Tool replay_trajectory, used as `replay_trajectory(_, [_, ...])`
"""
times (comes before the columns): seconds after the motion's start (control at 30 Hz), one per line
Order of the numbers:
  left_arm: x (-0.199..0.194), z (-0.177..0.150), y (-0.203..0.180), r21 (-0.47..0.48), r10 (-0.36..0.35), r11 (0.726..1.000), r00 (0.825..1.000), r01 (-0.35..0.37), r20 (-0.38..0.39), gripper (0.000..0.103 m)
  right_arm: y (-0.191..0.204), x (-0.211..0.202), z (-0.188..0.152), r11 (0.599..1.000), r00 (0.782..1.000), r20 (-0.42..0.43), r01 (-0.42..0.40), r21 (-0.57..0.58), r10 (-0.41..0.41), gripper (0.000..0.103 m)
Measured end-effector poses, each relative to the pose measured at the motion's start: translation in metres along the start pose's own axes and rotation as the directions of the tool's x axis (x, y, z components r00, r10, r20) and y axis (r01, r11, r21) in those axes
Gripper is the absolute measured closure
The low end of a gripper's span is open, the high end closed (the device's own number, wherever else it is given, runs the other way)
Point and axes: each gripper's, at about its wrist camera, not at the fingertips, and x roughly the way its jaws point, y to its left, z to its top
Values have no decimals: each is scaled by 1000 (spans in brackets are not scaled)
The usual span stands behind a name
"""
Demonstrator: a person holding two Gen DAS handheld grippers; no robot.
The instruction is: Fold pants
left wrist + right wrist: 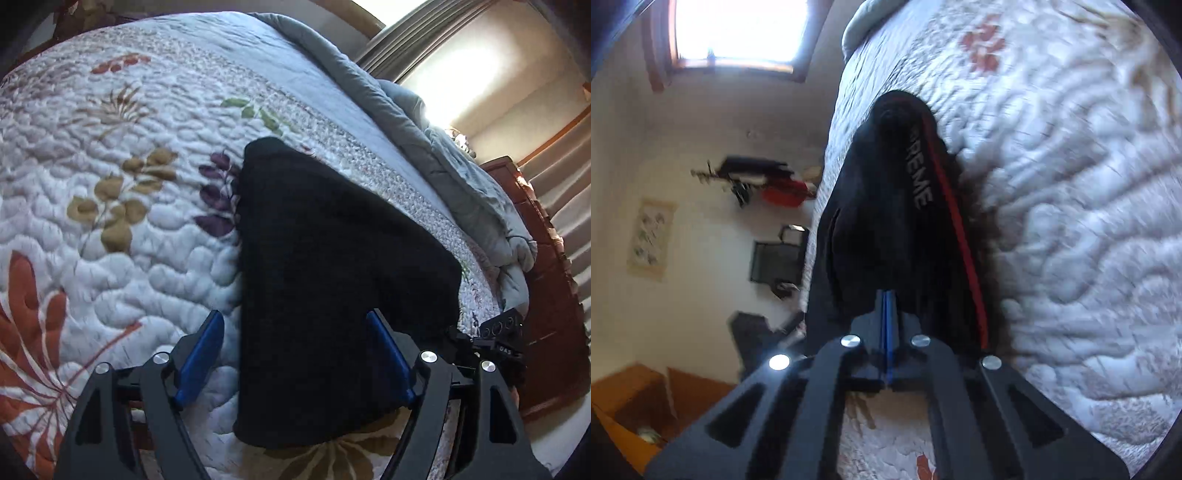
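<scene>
The black pants lie folded on a white floral quilt on a bed. My left gripper is open, its blue pads either side of the near part of the pants, above the cloth. My right gripper is shut on the black pants, which show a red stripe and grey lettering and hang lifted off the quilt. The right gripper's body also shows at the pants' right corner in the left wrist view.
A grey duvet is bunched along the far side of the bed. A wooden dresser and curtains stand right of it. In the right wrist view a window, wall items and a wooden box lie off the bed's edge.
</scene>
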Motion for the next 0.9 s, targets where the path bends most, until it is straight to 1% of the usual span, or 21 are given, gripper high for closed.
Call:
replay_trajectory(0.03, [-2, -3, 4, -16, -10, 1000, 1000, 11, 10, 25, 1, -4, -3, 1000, 1000, 16, -9, 20, 9, 103])
replay_trajectory(0.1, [-17, -7, 11, -66, -36, 997, 999, 38, 40, 24, 14, -11, -7, 1000, 1000, 29, -3, 10, 3, 98])
replay_trajectory(0.17, [-36, -11, 11, -79, -45, 996, 997, 50, 60, 23, 30, -25, -16, 1000, 999, 47, 9, -7, -9, 81])
replay_trajectory(0.23, [-66, -21, 7, -77, -47, 996, 996, 52, 74, 14, 47, -42, -30, 999, 996, 75, 50, -19, -49, 69])
replay_trajectory(0.27, [-80, -26, 4, -74, -48, 996, 996, 54, 79, 10, 60, -55, -45, 996, 992, 103, 79, -41, -74, 65])
replay_trajectory(0.3, [-95, -35, 0, -63, -33, 997, 996, 38, 81, 9, 71, -65, -58, 994, 988, 123, 97, -59, -89, 61])
replay_trajectory(0.33, [-112, -46, -6, -45, -8, 999, 996, 12, 83, 5, 82, -72, -72, 990, 983, 140, 127, -68, -117, 49])
replay_trajectory(0.37, [-126, -56, -13, -25, 20, 1000, 996, -18, 90, 3, 96, -82, -93, 982, 974, 163, 174, -77, -160, 35])
replay_trajectory(0.4, [-146, -71, -25, 16, 71, 997, 991, -73, 109, 4, 110, -91, -114, 971, 961, 187, 222, -91, -202, 28])
replay_trajectory(0.43, [-164, -85, -38, 64, 115, 990, 984, -125, 134, 4, 122, -95, -126, 961, 951, 207, 256, -103, -231, 18])
replay_trajectory(0.47, [-179, -98, -47, 100, 149, 981, 977, -166, 154, 4, 138, -102, -151, 940, 929, 235, 320, -122, -286, 12])
replay_trajectory(0.57, [-223, -132, -84, 197, 247, 936, 943, -292, 224, 4, 178, -117, -209, 864, 863, 278, 476, -165, -422, 7])
replay_trajectory(0.6, [-242, -146, -98, 227, 254, 922, 932, -314, 257, 4, 188, -121, -224, 842, 843, 288, 512, -171, -454, 6])
replay_trajectory(0.63, [-259, -156, -110, 252, 256, 910, 924, -329, 283, 4, 199, -129, -241, 810, 812, 309, 560, -174, -495, 5])
replay_trajectory(0.67, [-273, -163, -120, 266, 264, 899, 915, -348, 305, 4, 215, -136, -259, 765, 762, 354, 622, -166, -543, 3])
replay_trajectory(0.7, [-291, -173, -132, 269, 287, 883, 897, -384, 337, 4, 227, -143, -276, 724, 714, 403, 671, -161, -572, 3])
replay_trajectory(0.73, [-305, -180, -143, 268, 320, 865, 878, -424, 356, 4, 240, -146, -287, 682, 672, 443, 712, -167, -594, 3])
replay_trajectory(0.77, [-316, -185, -152, 274, 341, 850, 866, -451, 366, 4, 258, -150, -303, 632, 632, 478, 752, -188, -610, 3])
replay_trajectory(0.8, [-330, -192, -163, 290, 343, 839, 861, -461, 375, 4, 272, -152, -315, 596, 613, 500, 772, -219, -611, 3])
replay_trajectory(0.87, [-354, -204, -178, 316, 319, 835, 865, -449, 388, 4, 297, -158, -340, 549, 611, 515, 784, -288, -602, 3])
replay_trajectory(0.9, [-366, -212, -187, 333, 304, 833, 868, -443, 393, 4, 309, -163, -353, 536, 613, 530, 783, -315, -586, 3])
